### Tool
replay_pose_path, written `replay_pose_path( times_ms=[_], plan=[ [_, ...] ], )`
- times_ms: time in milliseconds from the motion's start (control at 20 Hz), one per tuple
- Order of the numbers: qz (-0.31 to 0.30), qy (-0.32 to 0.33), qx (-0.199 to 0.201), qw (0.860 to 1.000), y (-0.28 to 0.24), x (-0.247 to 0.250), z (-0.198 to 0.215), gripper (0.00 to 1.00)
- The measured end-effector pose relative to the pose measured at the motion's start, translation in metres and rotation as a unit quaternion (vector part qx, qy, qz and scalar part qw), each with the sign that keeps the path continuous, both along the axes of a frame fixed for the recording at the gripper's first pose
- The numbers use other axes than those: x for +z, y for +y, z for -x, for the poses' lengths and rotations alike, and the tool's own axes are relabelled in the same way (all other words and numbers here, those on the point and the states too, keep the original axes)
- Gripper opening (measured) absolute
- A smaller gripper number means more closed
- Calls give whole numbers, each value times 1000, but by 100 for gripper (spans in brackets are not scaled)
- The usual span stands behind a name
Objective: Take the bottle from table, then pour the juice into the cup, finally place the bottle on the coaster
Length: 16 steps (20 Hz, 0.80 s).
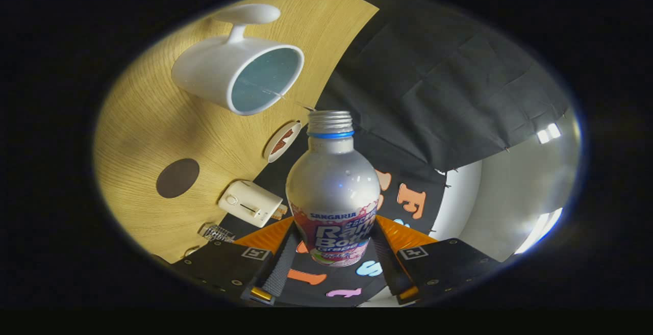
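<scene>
While tipped on its side: the whole scene is rolled over, so the surface stands like a wall beside the bottle.
Claw (332, 253): both fingers press on the lower body of the bottle, one on each side, gripping it firmly.
Bottle (332, 192): silvery metal with a printed label round its lower half, held between the fingers, neck pointing away from them; its threaded mouth is uncapped and has a blue ring just under the thread.
Stream (285, 98): a thin clear thread of liquid runs from the bottle's mouth into the cup's opening.
White box (250, 203): a small pale gadget with a dial and slot, lying on the surface near the bottle's body.
Clear item (217, 232): something small and see-through just beside the white box; I cannot tell what it is.
Coaster (177, 177): a dark brown disc flat on the surface, apart from the cup.
Small dish (282, 141): a white-rimmed round piece near the bottle's neck, at the surface's edge.
Cup (239, 72): a white mug with a handle, bluish inside, standing on the surface beyond the bottle's mouth.
Surface (153, 121): light wood grain.
</scene>
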<state>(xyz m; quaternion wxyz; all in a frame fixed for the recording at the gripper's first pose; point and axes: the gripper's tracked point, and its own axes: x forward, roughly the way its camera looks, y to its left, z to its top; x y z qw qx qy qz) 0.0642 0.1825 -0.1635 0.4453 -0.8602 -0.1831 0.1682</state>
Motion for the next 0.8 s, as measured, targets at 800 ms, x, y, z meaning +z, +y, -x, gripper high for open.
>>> replay_pose_path(
  times_ms=[800],
  plan=[
    [-159, 131, -63, 976, -13, -55, 1, 77]
  ],
)
